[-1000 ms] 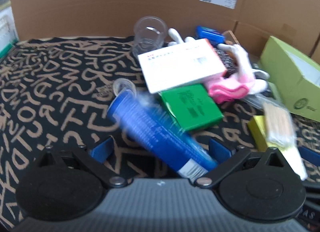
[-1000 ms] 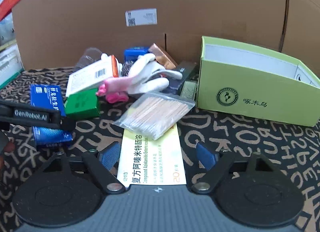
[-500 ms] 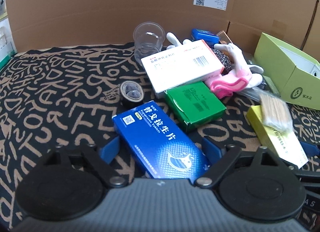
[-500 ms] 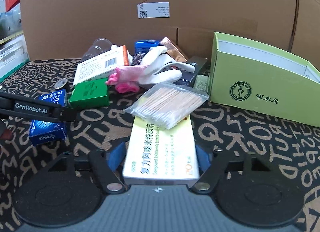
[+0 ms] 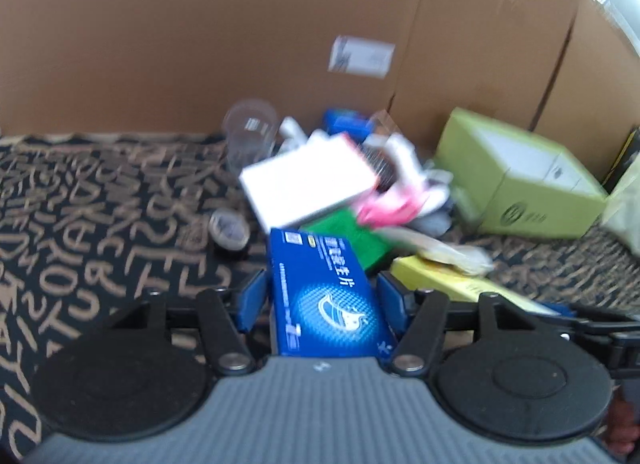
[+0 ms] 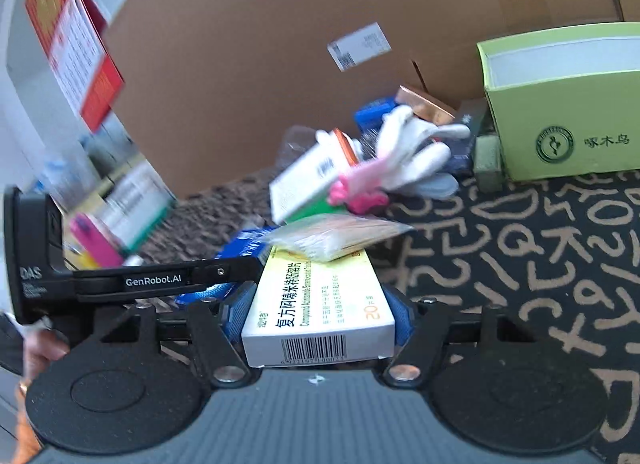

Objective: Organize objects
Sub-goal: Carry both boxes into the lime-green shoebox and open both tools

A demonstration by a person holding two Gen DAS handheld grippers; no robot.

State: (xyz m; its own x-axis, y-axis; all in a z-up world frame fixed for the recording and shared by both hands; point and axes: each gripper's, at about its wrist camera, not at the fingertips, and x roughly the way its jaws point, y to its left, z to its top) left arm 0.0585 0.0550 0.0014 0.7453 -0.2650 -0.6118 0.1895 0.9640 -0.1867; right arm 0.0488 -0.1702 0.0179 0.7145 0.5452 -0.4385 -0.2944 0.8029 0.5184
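Blue pads of the left gripper have just been closing and now clamp the blue box, lower centre. The right gripper pinches the yellow box; keep it level, since the toothpick bag rides loose on top, toward the green box.

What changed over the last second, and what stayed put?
Both grippers have just been closing. The left gripper now clamps the blue box; the right gripper clamps the yellow-and-white box, lifted and tilted, toothpick bag riding on top. The pile's white box and the green carton stayed put.
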